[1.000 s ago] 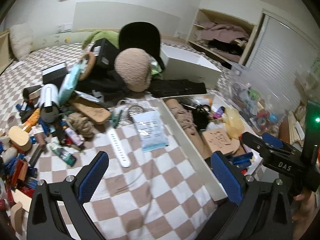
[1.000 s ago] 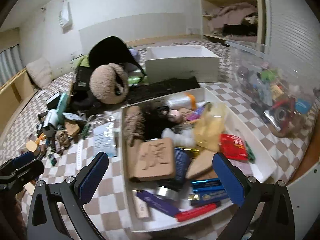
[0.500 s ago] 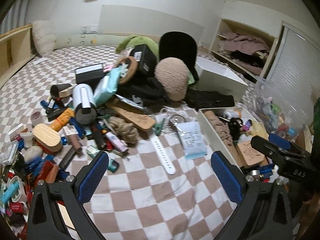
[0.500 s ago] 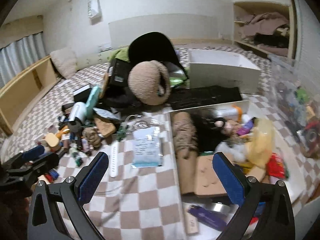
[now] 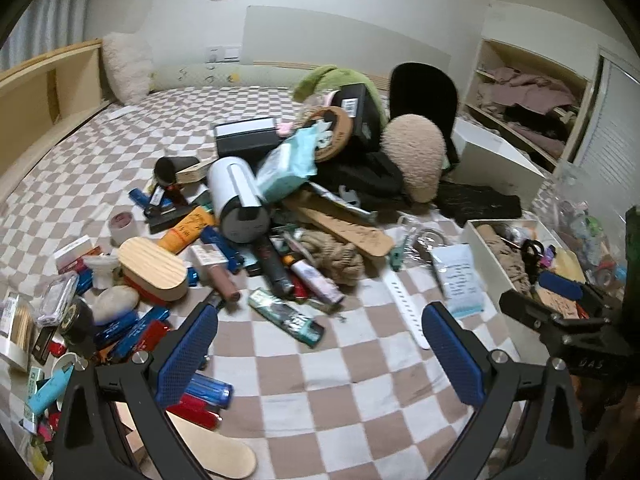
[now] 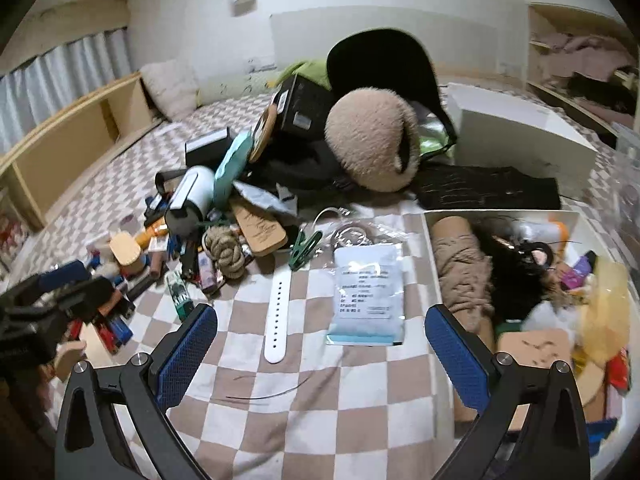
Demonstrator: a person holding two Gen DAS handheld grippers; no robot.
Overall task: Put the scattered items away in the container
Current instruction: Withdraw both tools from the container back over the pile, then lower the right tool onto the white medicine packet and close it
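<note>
A pile of scattered items lies on a checkered bedspread: a white watch strap (image 6: pixel 277 316), a white sachet (image 6: pixel 367 292), a rope knot (image 5: pixel 334 256), a green packet (image 5: pixel 286 317) and a wooden oval box (image 5: pixel 154 270). The white container (image 6: pixel 430 236), holding several items, sits at the right; its left wall shows in the left wrist view (image 5: pixel 486 256). My left gripper (image 5: pixel 320 356) is open and empty above the bedspread near the green packet. My right gripper (image 6: pixel 320 354) is open and empty above the strap and sachet.
A beige plush (image 6: pixel 372 144), black cap (image 6: pixel 380 64) and black boxes sit at the back of the pile. A white box (image 6: pixel 520 136) stands behind the container. A wooden bed frame (image 5: pixel 44 96) runs along the left. A clear bag of items (image 5: pixel 580 216) lies at the far right.
Both grippers have swung left, away from the container and toward the pile. The container has slid to the right edge of both views. Both stay open and empty.
</note>
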